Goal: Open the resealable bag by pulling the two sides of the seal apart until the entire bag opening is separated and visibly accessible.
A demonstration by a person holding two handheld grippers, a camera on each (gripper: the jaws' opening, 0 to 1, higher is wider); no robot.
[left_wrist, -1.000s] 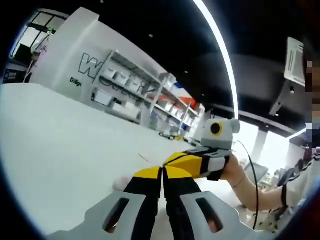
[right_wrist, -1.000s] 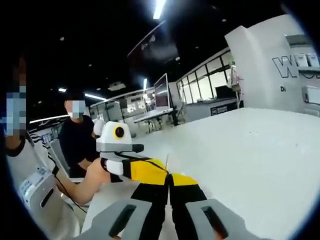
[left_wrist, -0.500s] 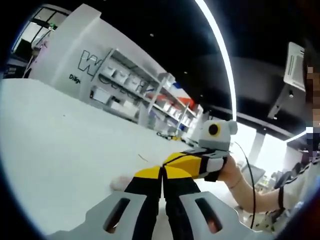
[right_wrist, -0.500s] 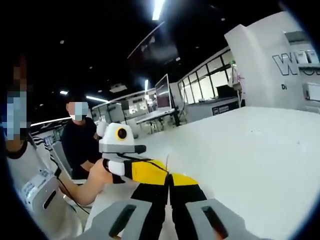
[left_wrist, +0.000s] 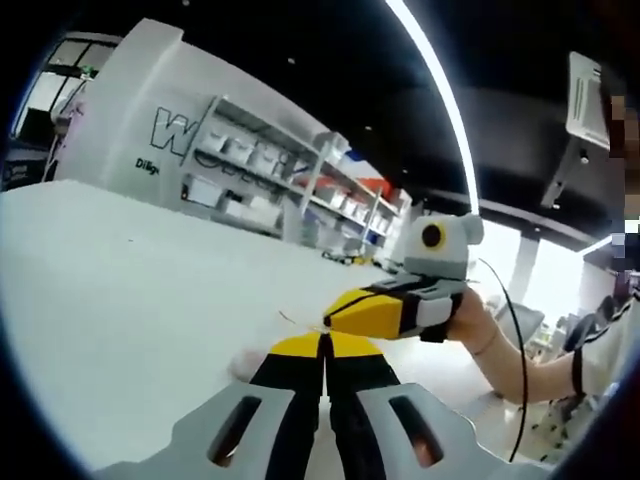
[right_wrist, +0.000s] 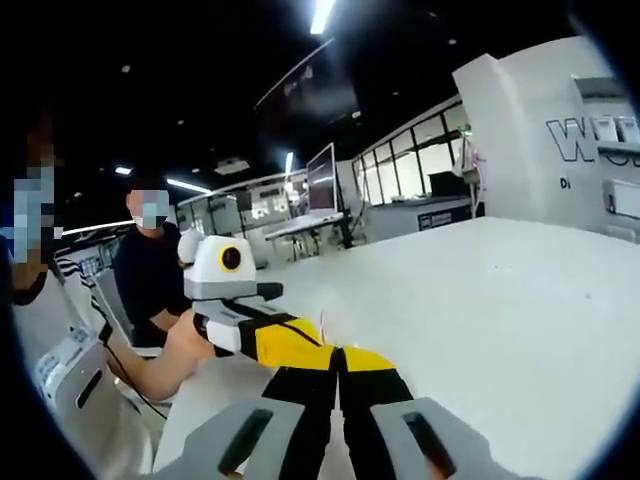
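Observation:
The resealable bag (left_wrist: 243, 365) is clear and hard to make out: a pale film lies beside my left jaw, and a thin edge (right_wrist: 322, 322) rises between the two grippers. My left gripper (left_wrist: 325, 345) has its yellow-tipped jaws pressed together, apparently on the bag's edge. My right gripper (left_wrist: 335, 318) comes in from the right, just above and touching-close to the left one, held by a hand (left_wrist: 480, 325). In the right gripper view my right gripper (right_wrist: 338, 355) is shut too, with the left gripper (right_wrist: 310, 335) slanting in from the left.
A wide white table (left_wrist: 120, 290) stretches under and beyond the grippers (right_wrist: 520, 300). Shelving (left_wrist: 260, 180) and a white wall stand far behind it. A person in dark clothes (right_wrist: 150, 280) sits at the table's left end, and another person's sleeve (right_wrist: 60, 370) is close by.
The right gripper's tips have lifted slightly away from the left gripper's tips. Both pairs of jaws have stayed shut. The cameras have shifted a little.

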